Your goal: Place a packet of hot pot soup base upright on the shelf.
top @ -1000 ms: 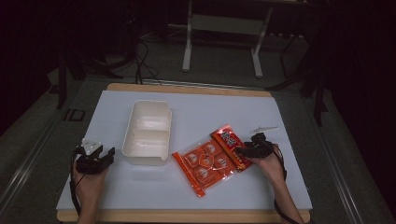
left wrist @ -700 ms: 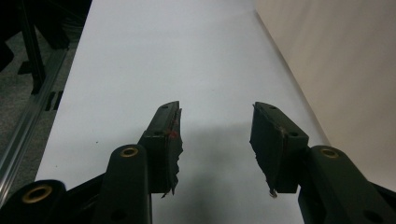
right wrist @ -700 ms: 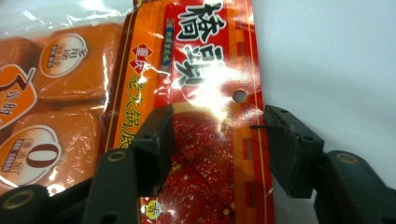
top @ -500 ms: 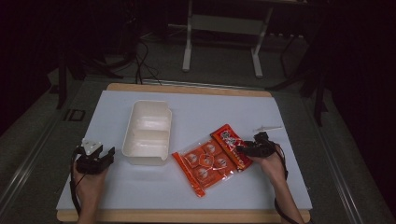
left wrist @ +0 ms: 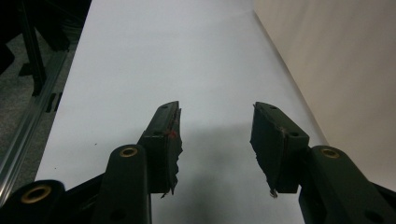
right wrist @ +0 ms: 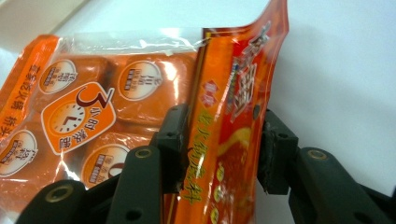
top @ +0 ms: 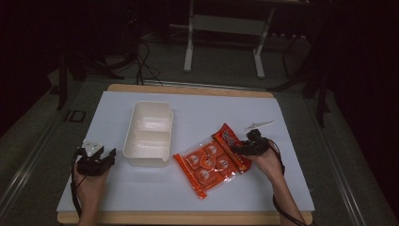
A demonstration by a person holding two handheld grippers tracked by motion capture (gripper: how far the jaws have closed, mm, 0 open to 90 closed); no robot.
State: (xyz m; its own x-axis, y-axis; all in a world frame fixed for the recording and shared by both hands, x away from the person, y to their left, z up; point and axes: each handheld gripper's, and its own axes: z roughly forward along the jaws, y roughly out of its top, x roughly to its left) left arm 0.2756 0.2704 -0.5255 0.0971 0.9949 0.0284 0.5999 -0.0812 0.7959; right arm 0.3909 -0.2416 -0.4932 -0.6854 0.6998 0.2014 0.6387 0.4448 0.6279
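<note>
Packet (top: 210, 161) of orange snacks lies flat on the desk (top: 197, 117), just right of the white two-part box (top: 148, 133). Right tongs (right wrist: 223, 149) straddle its red header strip; their jaws have just been closing, the strip between them, pads close but a firm pinch not yet certain. Left tongs (left wrist: 215, 140) rest left of the box, jaws apart, holding nothing. The packet looks light, floppy and slick — likely to sag and slide, so the stiffer sealed header edge seems the best hold.
</note>
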